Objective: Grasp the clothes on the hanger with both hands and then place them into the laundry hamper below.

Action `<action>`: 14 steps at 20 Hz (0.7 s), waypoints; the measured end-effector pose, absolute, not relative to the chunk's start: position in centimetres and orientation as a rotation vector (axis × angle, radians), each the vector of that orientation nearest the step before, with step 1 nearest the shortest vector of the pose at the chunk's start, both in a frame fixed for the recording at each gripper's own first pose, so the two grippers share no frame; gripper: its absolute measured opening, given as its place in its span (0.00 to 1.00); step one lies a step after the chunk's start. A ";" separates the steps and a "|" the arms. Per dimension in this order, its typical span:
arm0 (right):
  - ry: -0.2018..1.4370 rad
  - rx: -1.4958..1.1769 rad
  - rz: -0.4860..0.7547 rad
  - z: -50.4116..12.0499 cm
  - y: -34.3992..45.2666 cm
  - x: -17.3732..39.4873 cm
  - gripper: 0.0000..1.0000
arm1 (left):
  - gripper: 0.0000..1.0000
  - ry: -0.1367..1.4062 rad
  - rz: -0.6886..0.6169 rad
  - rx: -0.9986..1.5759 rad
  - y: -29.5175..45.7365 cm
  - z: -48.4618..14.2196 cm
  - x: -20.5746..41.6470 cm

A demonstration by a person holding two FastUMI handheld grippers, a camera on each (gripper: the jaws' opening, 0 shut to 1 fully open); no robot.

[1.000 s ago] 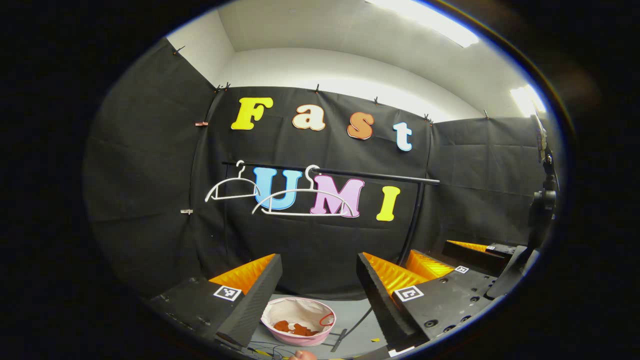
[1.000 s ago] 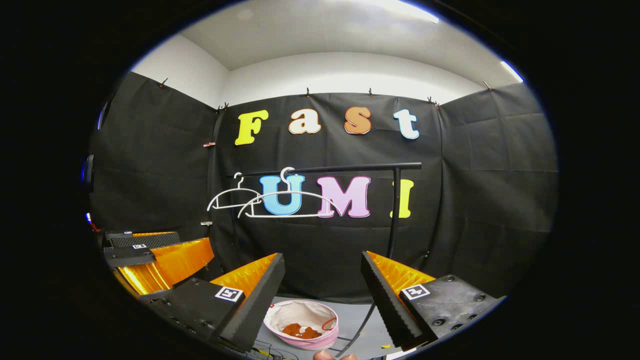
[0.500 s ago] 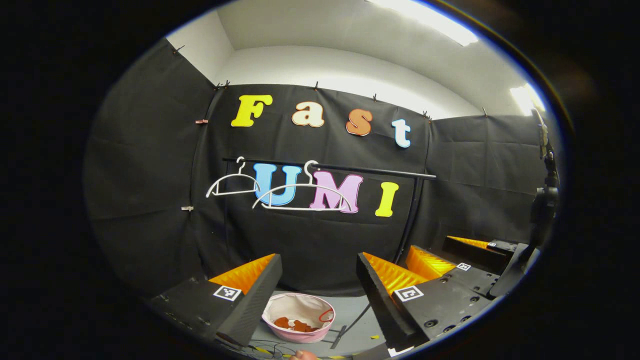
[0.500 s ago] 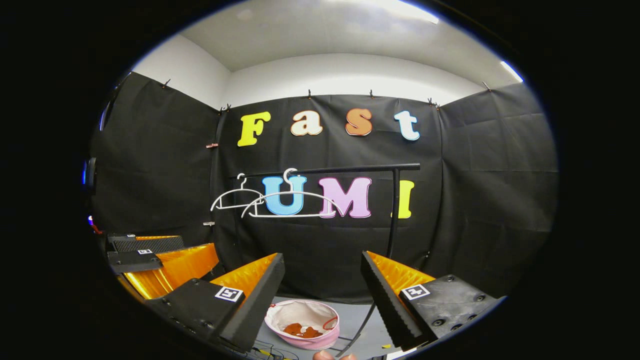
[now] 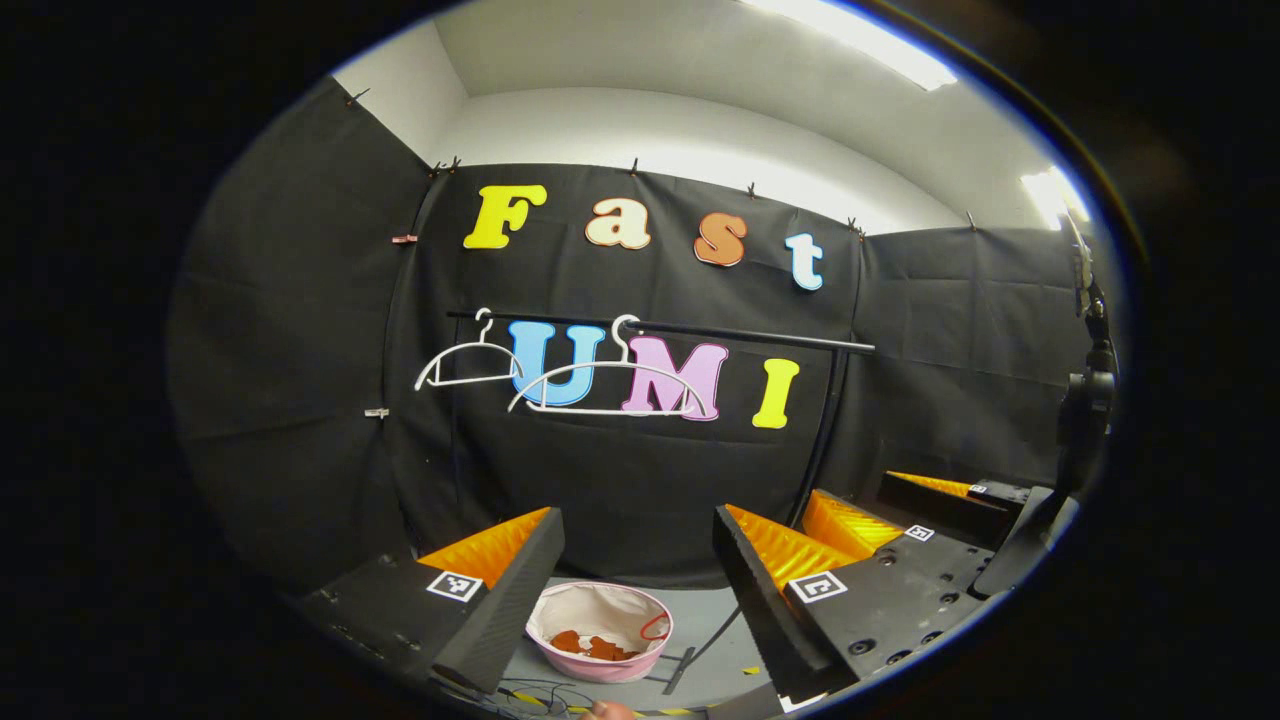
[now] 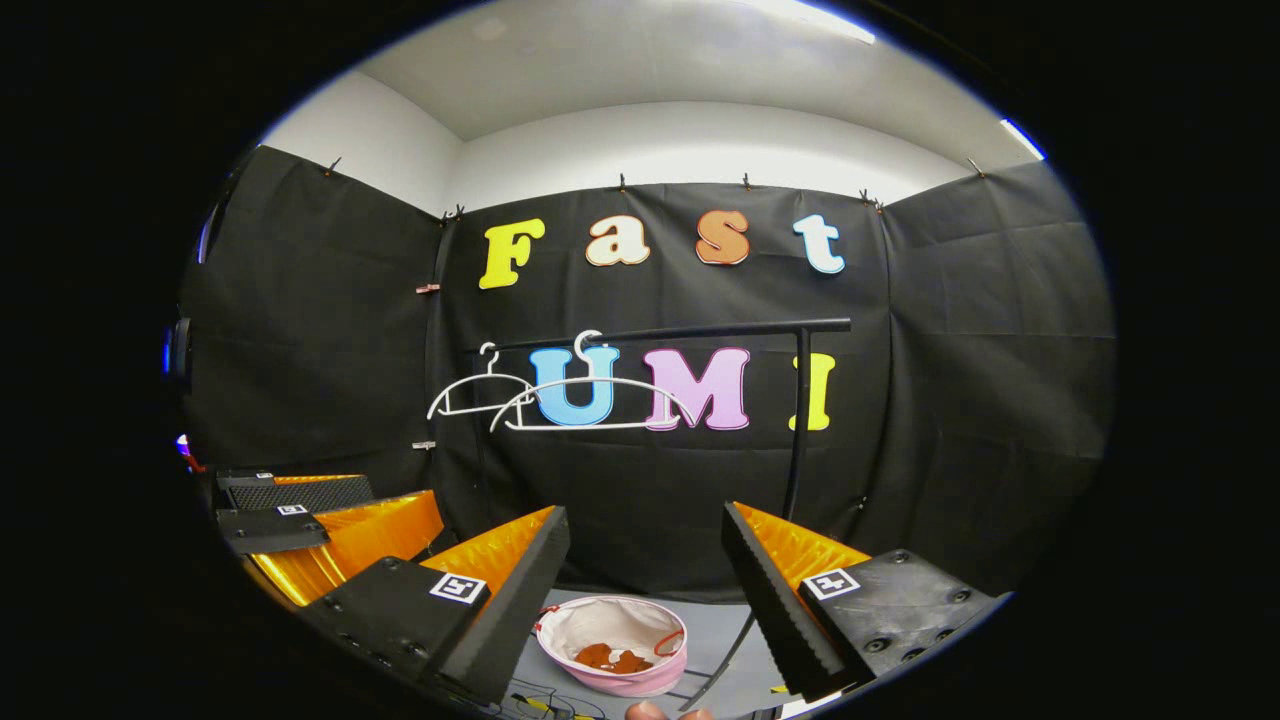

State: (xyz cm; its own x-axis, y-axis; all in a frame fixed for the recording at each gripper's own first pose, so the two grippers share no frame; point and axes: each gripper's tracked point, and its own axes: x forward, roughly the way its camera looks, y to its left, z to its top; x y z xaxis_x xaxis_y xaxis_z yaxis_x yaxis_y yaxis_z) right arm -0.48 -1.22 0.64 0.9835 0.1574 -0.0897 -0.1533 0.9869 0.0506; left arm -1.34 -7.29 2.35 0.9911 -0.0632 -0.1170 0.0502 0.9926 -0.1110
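Observation:
Two bare white hangers, a small one (image 5: 470, 381) (image 6: 470, 410) and a larger one (image 5: 600, 411) (image 6: 580, 427), hang on a black rail (image 5: 700, 332) (image 6: 700, 332). Below on the floor stands a pink laundry hamper (image 5: 600, 670) (image 6: 620, 685) with white lining, and an orange-brown garment (image 5: 588, 646) (image 6: 612, 659) lies inside it. My left gripper (image 5: 636, 520) (image 6: 300, 510) is open and holds nothing. The right gripper (image 6: 643, 512) (image 5: 880, 505) is open too and just as bare. Both hang well short of the rail, above and in front of the hamper.
The rack's upright pole (image 5: 825, 430) (image 6: 795, 420) runs down to the grey floor right of the hamper. Cables (image 5: 540, 695) lie on the floor in front of it. A dark stand (image 5: 1085, 420) rises at the far right. A fingertip (image 6: 650, 712) pokes in at the bottom.
Both views have drifted slightly; the rail and hangers sit a little higher in the left gripper view. The fingers kept their spread, and the garment stayed in the hamper.

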 end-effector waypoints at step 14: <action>0.125 0.037 0.147 -0.6 -0.6 0.0 0.99 | 0.95 0.150 -0.066 -0.115 -6.9 1.1 -1.1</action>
